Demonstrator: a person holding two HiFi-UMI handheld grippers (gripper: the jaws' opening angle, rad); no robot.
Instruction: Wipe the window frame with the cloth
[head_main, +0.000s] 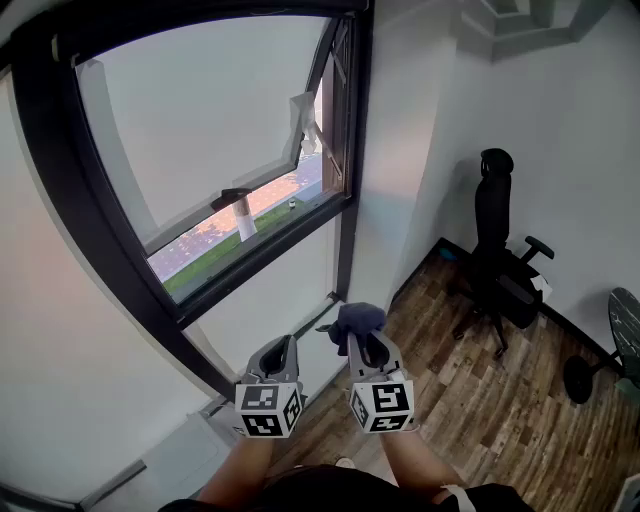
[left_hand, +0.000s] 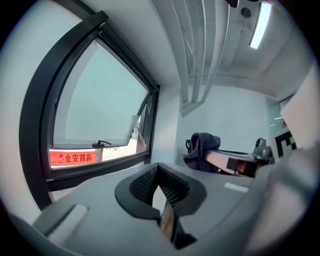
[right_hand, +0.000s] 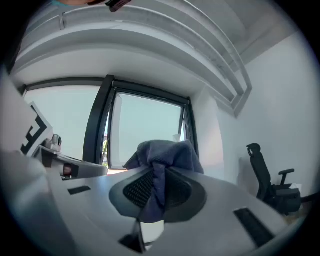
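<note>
- While both grippers are held side by side low in the head view, only the right gripper (head_main: 362, 342) carries anything: its jaws are clamped on the cloth (head_main: 358, 319).
- In the right gripper view the cloth (right_hand: 165, 155) is a dark blue bunch. A narrow fold runs lengthwise down between the ribbed pads (right_hand: 137, 189), along the line of the jaws, and the bulk bulges out past the tips.
- That bulk points forward and up at the window frame (head_main: 60, 190), near the foot of its black upright (head_main: 346, 240). Whether it touches the frame cannot be told.
- The left gripper (head_main: 283, 346) has its jaws closed tip to tip with nothing between them, as the left gripper view (left_hand: 159, 181) shows. It aims at the same frame (left_hand: 37, 140).
- The sash (head_main: 215, 130) is tilted outward, with its handle (head_main: 230, 197) on the lower rail.
- A chair (head_main: 497, 265) stands on the wood floor (head_main: 480, 410), well apart to the right.
</note>
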